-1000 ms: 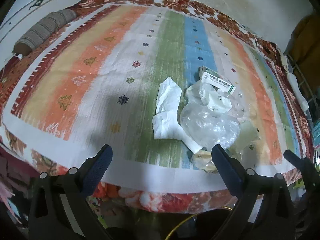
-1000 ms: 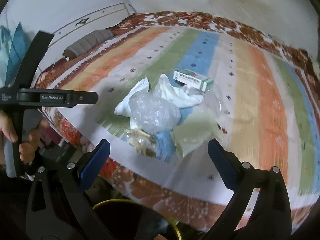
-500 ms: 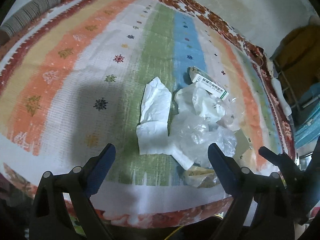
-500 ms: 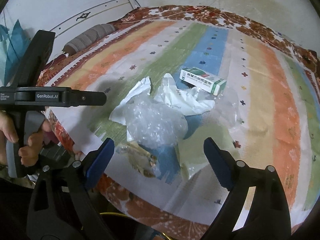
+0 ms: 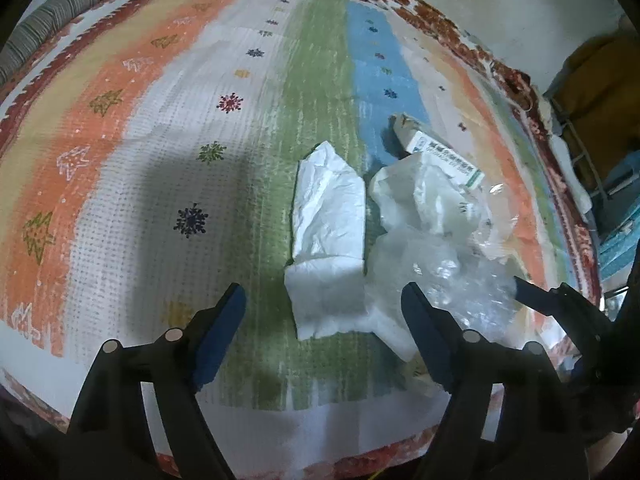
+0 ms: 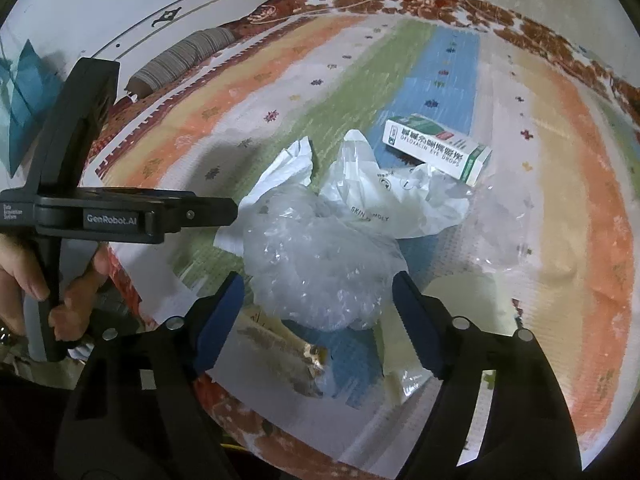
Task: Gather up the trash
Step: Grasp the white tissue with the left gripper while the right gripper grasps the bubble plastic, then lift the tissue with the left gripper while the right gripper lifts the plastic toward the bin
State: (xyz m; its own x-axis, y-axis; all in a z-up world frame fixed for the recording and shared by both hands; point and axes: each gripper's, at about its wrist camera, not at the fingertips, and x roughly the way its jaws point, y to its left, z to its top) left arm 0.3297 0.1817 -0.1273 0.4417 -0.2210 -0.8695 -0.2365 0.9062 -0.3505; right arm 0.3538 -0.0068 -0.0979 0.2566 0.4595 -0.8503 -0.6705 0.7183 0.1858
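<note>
The crumpled white tissue (image 5: 328,240) lies on the striped bedspread (image 5: 140,200), long axis running away from the left gripper (image 5: 322,332), its near end between the closing jaws, unpinched. The clear plastic bag (image 6: 320,264) beside it sits ahead of the right gripper (image 6: 318,316), jaws also closing, nothing gripped.
</note>
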